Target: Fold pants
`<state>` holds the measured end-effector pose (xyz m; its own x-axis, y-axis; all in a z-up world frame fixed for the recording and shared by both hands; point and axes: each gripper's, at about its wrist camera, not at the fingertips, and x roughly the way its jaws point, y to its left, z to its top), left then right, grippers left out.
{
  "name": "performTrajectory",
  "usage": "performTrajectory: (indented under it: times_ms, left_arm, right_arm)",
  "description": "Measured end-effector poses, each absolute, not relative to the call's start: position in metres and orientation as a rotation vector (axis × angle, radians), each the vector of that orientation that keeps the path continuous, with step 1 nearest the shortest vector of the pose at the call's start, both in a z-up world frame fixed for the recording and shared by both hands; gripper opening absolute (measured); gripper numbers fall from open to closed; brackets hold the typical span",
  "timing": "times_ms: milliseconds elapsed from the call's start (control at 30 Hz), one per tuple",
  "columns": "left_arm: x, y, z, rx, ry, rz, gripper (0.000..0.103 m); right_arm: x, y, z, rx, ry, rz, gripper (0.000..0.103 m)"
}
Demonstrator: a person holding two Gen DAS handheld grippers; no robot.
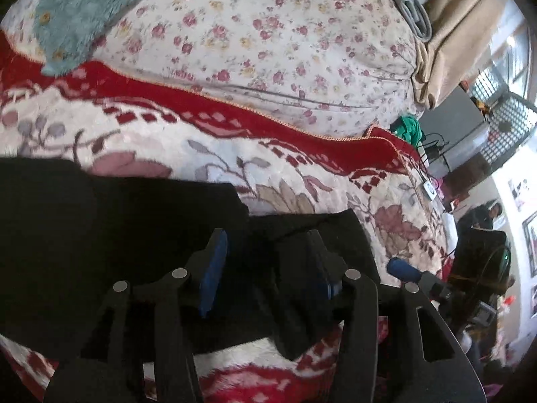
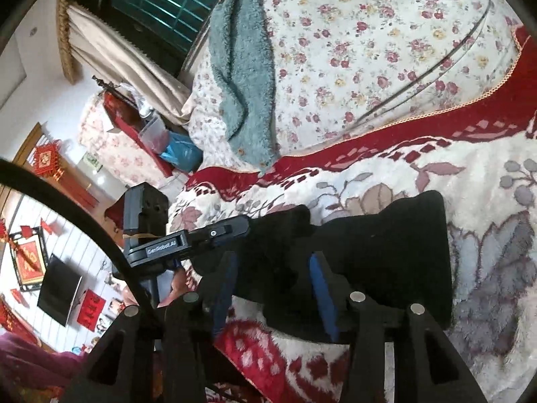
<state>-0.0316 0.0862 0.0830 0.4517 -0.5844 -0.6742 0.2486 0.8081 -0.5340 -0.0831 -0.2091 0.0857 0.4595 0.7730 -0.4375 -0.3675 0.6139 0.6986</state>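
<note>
Red floral blanket bears black pants; both claws gape; right view alone shows left claw.

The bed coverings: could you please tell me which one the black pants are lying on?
The black pants lie on the plush blanket with the red border and large leaf pattern, not the small-rose quilt or teal fleece beyond.

Black claw, blue pads
</note>
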Motion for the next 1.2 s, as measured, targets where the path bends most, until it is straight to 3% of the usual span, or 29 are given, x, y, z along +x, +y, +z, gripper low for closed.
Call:
performTrajectory:
  times_ms: [367, 500, 567, 733, 800, 833, 867, 1100, 1200]
  left_arm:
    - [-0.046, 0.078, 0.039, -0.494, 1.109, -0.504, 0.05]
    - [-0.043, 0.066, 0.035, -0.494, 1.096, -0.51, 0.053]
    - [-0.04, 0.06, 0.033, -0.518, 1.096, -0.515, 0.06]
    - [-0.034, 0.043, 0.032, -0.489, 1.072, -0.538, 0.06]
    - [-0.034, 0.035, 0.03, -0.424, 1.066, -0.526, 0.027]
    - [-0.033, 0.033, 0.029, -0.408, 1.074, -0.528, 0.016]
    - [-0.033, 0.032, 0.029, -0.416, 1.075, -0.551, 0.012]
    - [-0.017, 0.043, 0.069, -0.354, 0.989, -0.595, 0.011]
    - [-0.008, 0.046, 0.061, -0.323, 1.034, -0.585, 0.011]
  right_arm:
    - [-0.081, -0.175, 0.066, 0.38, 0.924, 0.701, 0.045]
    - [-0.078, -0.172, 0.046, 0.378, 0.957, 0.684, 0.045]
    - [-0.081, -0.165, 0.044, 0.275, 0.958, 0.676, 0.045]
    - [-0.089, -0.166, 0.044, 0.205, 0.951, 0.691, 0.045]
    - [-0.088, -0.175, 0.041, 0.263, 0.951, 0.701, 0.045]
    - [-0.088, -0.178, 0.04, 0.288, 0.952, 0.704, 0.045]
    - [-0.086, -0.18, 0.039, 0.314, 0.952, 0.709, 0.045]
    - [-0.082, -0.169, 0.056, 0.329, 0.915, 0.735, 0.045]
    - [-0.075, -0.16, 0.057, 0.333, 0.911, 0.731, 0.045]
